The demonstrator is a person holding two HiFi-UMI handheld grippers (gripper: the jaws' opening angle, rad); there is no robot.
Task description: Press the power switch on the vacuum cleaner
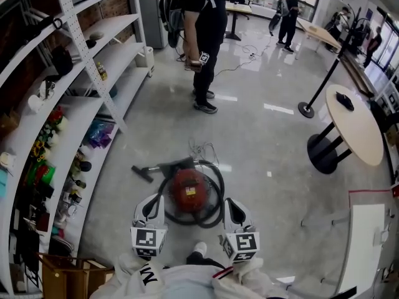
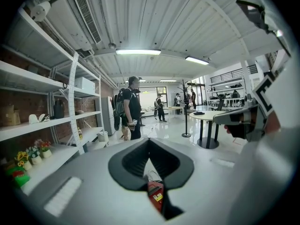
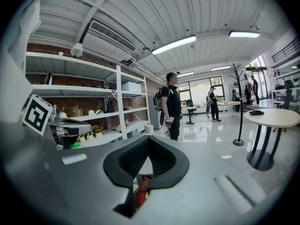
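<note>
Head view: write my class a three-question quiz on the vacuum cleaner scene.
1. True or false: the round red vacuum cleaner stands on a table.
2. The black flexible hose: A loops round the vacuum cleaner; B hangs on a shelf; C lies on a table.
3. Fill in: the white metal shelving stands at the view's ____ side.
Key: 1 false; 2 A; 3 left.

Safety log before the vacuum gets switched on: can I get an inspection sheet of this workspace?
Surface: glossy grey floor.
Job's things: red vacuum cleaner on the floor, black hose looped round it, nozzle toward the shelves.
Clutter: wooden crate by the shelves.
Grippers: left gripper and right gripper both shut, empty, held above the vacuum.
Cables: thin cord loose beyond the vacuum.
Surroundings: stocked shelves, standing person, round table.
</note>
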